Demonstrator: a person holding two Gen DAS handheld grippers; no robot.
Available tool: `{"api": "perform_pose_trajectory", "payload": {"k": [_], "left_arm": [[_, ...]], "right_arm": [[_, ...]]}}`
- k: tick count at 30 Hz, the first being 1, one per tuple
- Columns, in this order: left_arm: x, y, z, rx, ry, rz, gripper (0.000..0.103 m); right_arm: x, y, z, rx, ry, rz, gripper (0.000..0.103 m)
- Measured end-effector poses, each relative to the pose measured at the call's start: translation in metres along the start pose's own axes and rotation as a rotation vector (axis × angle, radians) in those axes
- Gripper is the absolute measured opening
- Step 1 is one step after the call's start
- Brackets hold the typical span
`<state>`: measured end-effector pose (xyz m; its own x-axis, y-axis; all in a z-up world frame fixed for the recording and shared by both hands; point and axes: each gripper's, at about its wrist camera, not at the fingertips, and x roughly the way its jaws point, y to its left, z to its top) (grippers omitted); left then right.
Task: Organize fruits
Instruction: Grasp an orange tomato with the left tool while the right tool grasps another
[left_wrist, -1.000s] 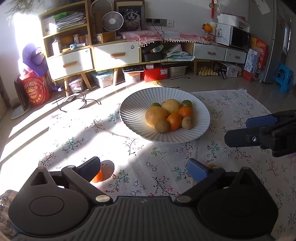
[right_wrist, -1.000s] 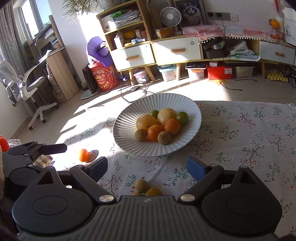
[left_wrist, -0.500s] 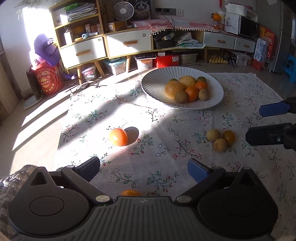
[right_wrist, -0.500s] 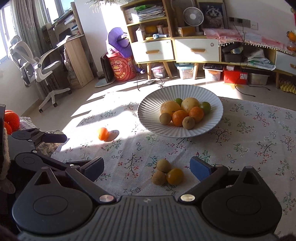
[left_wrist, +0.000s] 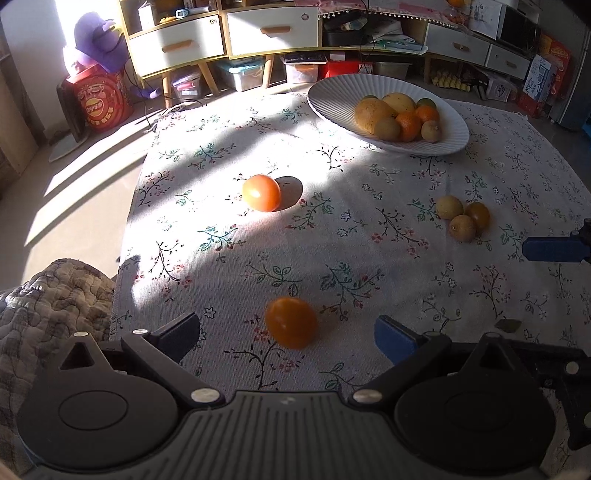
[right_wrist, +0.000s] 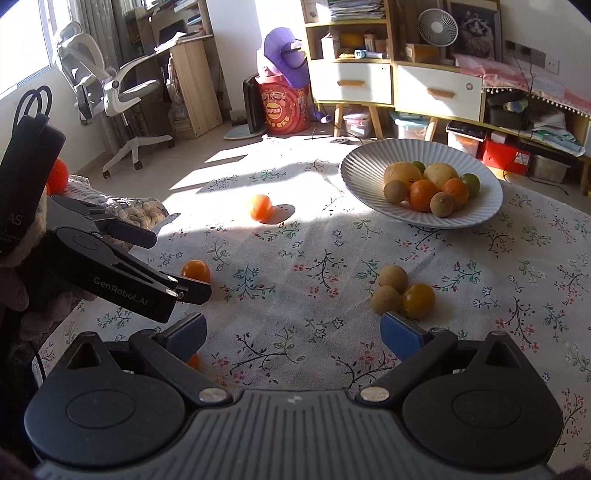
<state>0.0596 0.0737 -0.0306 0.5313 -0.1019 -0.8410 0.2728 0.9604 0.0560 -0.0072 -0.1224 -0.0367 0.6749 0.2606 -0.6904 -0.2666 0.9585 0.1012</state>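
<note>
Small orange fruit (left_wrist: 291, 322) lies on the floral tablecloth (left_wrist: 332, 236), well short of the white ribbed plate (left_wrist: 452, 127), between the left gripper (left_wrist: 288, 334)'s spread fingers, nearer the blue pad; pads don't touch it, so gripper is released, nothing held. Fruit looks blurred. A second orange fruit (left_wrist: 261, 192) sits in the sun patch, about halfway to the plate and off to its left. A cluster of three small fruits (left_wrist: 463, 217), two tan and one orange, lies just below the plate.

Right gripper (right_wrist: 293, 334) also wide apart w/ nothing between the fingers; jaws have just been opening. The cluster (right_wrist: 402, 293) is just beyond its blue fingertip (right_wrist: 400, 336), not touching.

Plate holds a heap of fruit (right_wrist: 430, 186): yellow, orange, green, brown.

Writing: "CenRobot.AI" on the left gripper's side in the right wrist view; a cut-off "AS" on the black block above it. Red drum (right_wrist: 284, 107) beyond the plate has printing, not legible.

Right view only: office chair (right_wrist: 110, 92), desk, fan, an orange sliver under its left finger. Left view only: quilted blanket (left_wrist: 55, 295) at the cloth's near-left corner.
</note>
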Motion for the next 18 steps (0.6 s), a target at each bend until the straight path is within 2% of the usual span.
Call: {"api": "perform_pose_trajectory", "payload": {"k": [4,9,14,18], "left_arm": [[0.003,0.006,-0.006,-0.014,0.026,-0.001,0.09],[0.003,0.007,-0.008,-0.013,0.032,-0.042,0.074],[0.004,0.006,-0.009,-0.015,0.024,-0.065,0.063],[0.007,0.011,-0.01,-0.052,0.02,-0.08,0.051]], "right_arm": [[0.002,0.015,-0.008,-0.047,0.004,0.023,0.101],[0.009,0.033,-0.02,-0.077,0.016,0.064,0.1],[0.019,0.046,-0.027,-0.089,0.042,0.112,0.099],[0.026,0.052,-0.033,-0.086,0.065,0.123,0.093]]}}
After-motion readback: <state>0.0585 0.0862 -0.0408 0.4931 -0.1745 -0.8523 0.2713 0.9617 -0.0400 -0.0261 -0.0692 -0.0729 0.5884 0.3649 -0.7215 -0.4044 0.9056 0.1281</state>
